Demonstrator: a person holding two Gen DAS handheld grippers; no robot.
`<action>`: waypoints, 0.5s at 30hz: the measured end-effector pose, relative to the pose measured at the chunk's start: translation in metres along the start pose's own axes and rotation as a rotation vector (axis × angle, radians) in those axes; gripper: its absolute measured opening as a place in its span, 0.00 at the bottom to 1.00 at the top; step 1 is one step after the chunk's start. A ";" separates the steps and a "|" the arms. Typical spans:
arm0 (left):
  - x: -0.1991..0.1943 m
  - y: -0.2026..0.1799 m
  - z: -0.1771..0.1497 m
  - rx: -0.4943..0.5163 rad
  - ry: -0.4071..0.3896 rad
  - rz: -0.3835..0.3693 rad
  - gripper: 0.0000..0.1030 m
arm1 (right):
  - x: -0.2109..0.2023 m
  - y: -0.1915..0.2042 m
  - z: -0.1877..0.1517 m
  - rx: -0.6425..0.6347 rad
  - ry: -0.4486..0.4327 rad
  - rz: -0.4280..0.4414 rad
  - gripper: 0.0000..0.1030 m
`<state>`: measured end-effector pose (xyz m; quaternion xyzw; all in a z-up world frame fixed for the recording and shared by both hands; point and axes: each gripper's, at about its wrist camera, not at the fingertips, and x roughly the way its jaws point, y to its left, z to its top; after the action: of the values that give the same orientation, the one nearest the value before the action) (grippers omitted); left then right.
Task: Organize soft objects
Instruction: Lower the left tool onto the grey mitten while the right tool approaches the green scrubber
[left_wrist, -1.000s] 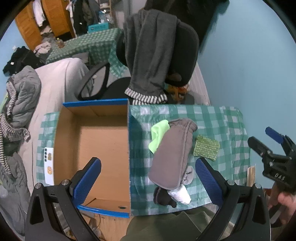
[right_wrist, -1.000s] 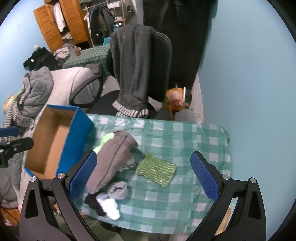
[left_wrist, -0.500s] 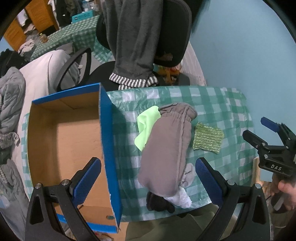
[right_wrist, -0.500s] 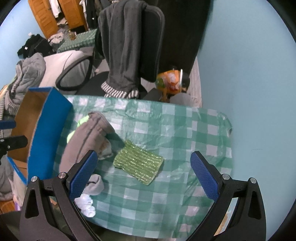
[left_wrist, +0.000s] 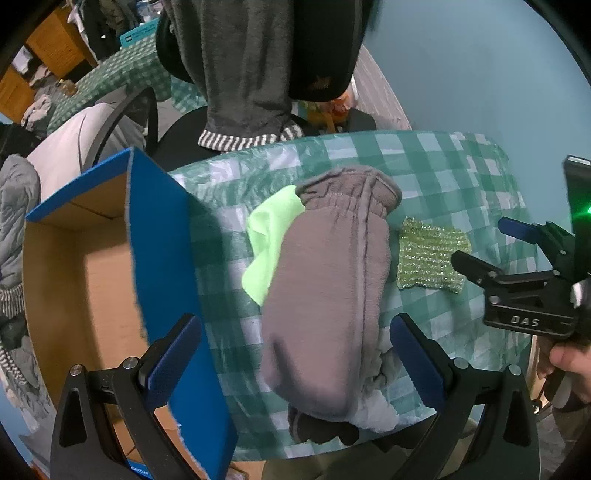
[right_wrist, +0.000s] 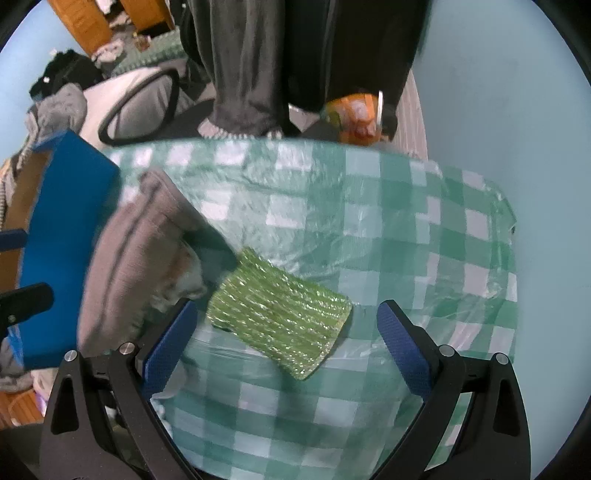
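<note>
Soft objects lie heaped on the table (left_wrist: 436, 173) beside the blue box (left_wrist: 162, 266). Left tool (left_wrist: 295, 354), jaws apart, straddles the grey mitten (left_wrist: 325, 288); right tool (right_wrist: 284, 347), also apart, frames the green cloth (right_wrist: 280, 314). Lower squarely before closing.

A long grey fleece mitten (left_wrist: 328, 291) is lying lengthwise on the table, its gathered cuff pointing toward the far edge and its rounded tip reaching the near edge. It is covering part of a neon yellow-green cloth (left_wrist: 267, 240), which is peeking out on the side nearer the box. Something white and crumpled (left_wrist: 376, 410) and a dark glove-like piece (left_wrist: 321, 430) are poking out from under its near end. Just beside the mitten, apart from it, a glittery green knitted square (right_wrist: 279, 321) is lying flat.
</note>
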<state>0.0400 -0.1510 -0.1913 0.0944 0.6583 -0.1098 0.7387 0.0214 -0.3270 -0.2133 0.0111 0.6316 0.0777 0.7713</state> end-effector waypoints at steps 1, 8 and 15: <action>0.003 -0.002 0.000 0.004 0.006 0.001 1.00 | 0.005 0.000 -0.001 -0.007 0.011 -0.009 0.95; 0.023 -0.014 0.002 0.025 0.045 0.021 1.00 | 0.025 0.006 -0.001 -0.059 0.046 -0.031 0.95; 0.042 -0.026 0.003 0.035 0.083 0.041 1.00 | 0.036 0.011 0.002 -0.079 0.053 -0.043 0.95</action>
<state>0.0396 -0.1786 -0.2328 0.1251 0.6845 -0.1023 0.7109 0.0295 -0.3116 -0.2462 -0.0350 0.6485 0.0859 0.7555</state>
